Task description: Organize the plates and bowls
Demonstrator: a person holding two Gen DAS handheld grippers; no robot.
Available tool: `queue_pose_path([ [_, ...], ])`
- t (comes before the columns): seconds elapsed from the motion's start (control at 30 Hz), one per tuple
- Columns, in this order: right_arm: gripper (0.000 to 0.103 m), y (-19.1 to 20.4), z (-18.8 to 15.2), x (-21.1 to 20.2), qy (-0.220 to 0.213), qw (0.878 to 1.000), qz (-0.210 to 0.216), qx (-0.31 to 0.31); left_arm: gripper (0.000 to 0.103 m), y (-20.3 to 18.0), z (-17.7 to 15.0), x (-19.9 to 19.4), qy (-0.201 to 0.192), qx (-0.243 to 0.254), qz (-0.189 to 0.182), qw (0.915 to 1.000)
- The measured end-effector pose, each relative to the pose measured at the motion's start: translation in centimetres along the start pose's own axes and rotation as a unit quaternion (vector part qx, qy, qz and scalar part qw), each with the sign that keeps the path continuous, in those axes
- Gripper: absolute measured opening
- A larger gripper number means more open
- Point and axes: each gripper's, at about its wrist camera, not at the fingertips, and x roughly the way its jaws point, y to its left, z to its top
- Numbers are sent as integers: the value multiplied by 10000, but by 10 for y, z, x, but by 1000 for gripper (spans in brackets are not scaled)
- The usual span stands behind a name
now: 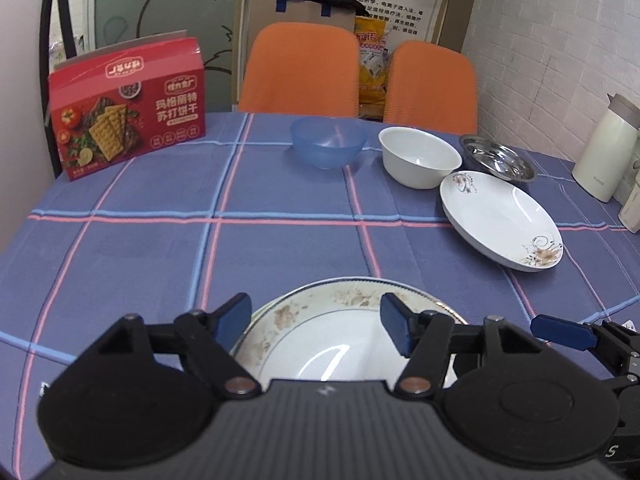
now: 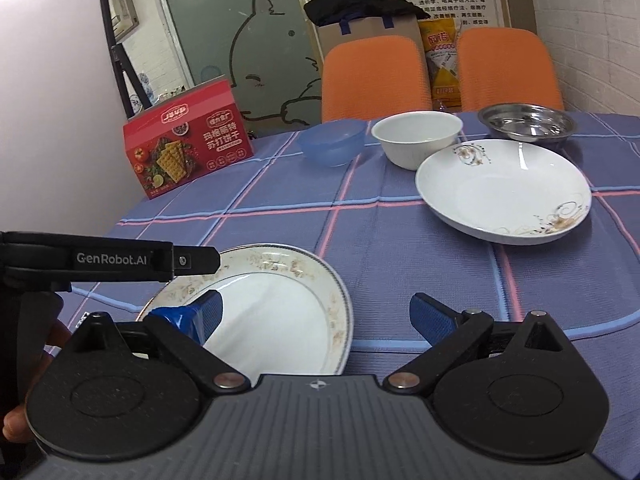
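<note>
A gold-rimmed plate (image 1: 320, 344) lies on the checked tablecloth at the near edge. My left gripper (image 1: 316, 320) hovers over it, open, the blue pads apart and not touching the rim. My right gripper (image 2: 316, 312) is open too, straddling the same plate's (image 2: 280, 308) right edge without pressing on it. A white flowered deep plate (image 1: 500, 220) (image 2: 504, 188) sits at the far right. Behind it stand a white bowl (image 1: 418, 156) (image 2: 416, 136), a blue plastic bowl (image 1: 328, 140) (image 2: 332, 140) and a steel bowl (image 1: 498, 158) (image 2: 528, 122).
A red cracker box (image 1: 128, 120) (image 2: 188, 148) stands at the table's far left. Two orange chairs (image 1: 300, 68) are pushed in behind the table. A white jug (image 1: 604, 148) stands at the right edge by the brick wall.
</note>
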Motion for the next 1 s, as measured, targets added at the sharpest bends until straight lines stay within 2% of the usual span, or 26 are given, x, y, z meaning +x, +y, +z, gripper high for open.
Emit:
queue_pose_path([
  [0.03, 88, -6, 1, -2, -18, 10000, -60, 49, 76, -6, 3, 3, -13, 44, -27, 10000],
  [0.47, 88, -90, 4, -28, -157, 9939, -624, 894, 76, -72, 25, 23, -80, 419, -409, 9983],
  [0.77, 88, -124, 3, -35, -244, 9895, -774, 1195, 76, -89, 32, 41, 142, 577, -433, 9973],
  [1.0, 88, -147, 26, -31, -360, 9890, -951, 1075, 76, -90, 66, 71, 455, 534, -717, 9950],
])
